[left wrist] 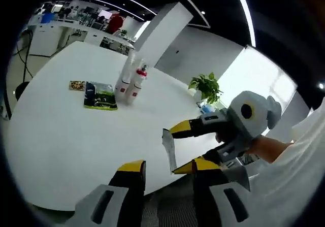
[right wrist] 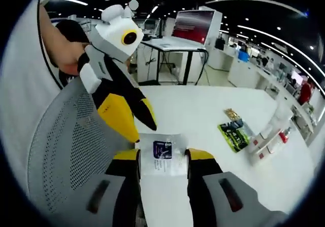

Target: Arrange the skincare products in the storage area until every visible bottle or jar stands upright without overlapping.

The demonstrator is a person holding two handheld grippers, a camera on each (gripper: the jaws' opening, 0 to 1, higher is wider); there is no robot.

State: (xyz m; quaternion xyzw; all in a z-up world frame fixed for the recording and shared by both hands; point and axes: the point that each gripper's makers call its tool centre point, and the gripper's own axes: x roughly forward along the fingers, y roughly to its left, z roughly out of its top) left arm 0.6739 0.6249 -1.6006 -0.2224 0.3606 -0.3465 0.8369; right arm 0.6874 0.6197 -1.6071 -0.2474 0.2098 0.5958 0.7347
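Observation:
A clear sachet [right wrist: 161, 148] with a blue label is held in the air between the yellow tips of my right gripper [right wrist: 162, 160], which is shut on it across its width. In the left gripper view the same sachet [left wrist: 168, 143] shows edge-on in the right gripper [left wrist: 173, 151]. My left gripper [left wrist: 169, 166] stands open just in front of it, its tips [right wrist: 143, 130] by the sachet's near corner. Two white bottles [left wrist: 124, 79], one with a red cap [left wrist: 137, 82], stand upright far across the white table [left wrist: 61, 135]; they also appear in the right gripper view [right wrist: 277, 125].
A green flat packet [left wrist: 99, 95] and a small snack packet [left wrist: 77, 85] lie beside the bottles. A grey mesh chair [right wrist: 66, 151] is under both grippers at the table's near edge. A potted plant [left wrist: 205, 87] stands beyond the table. A person's arm [right wrist: 61, 44] holds the left gripper.

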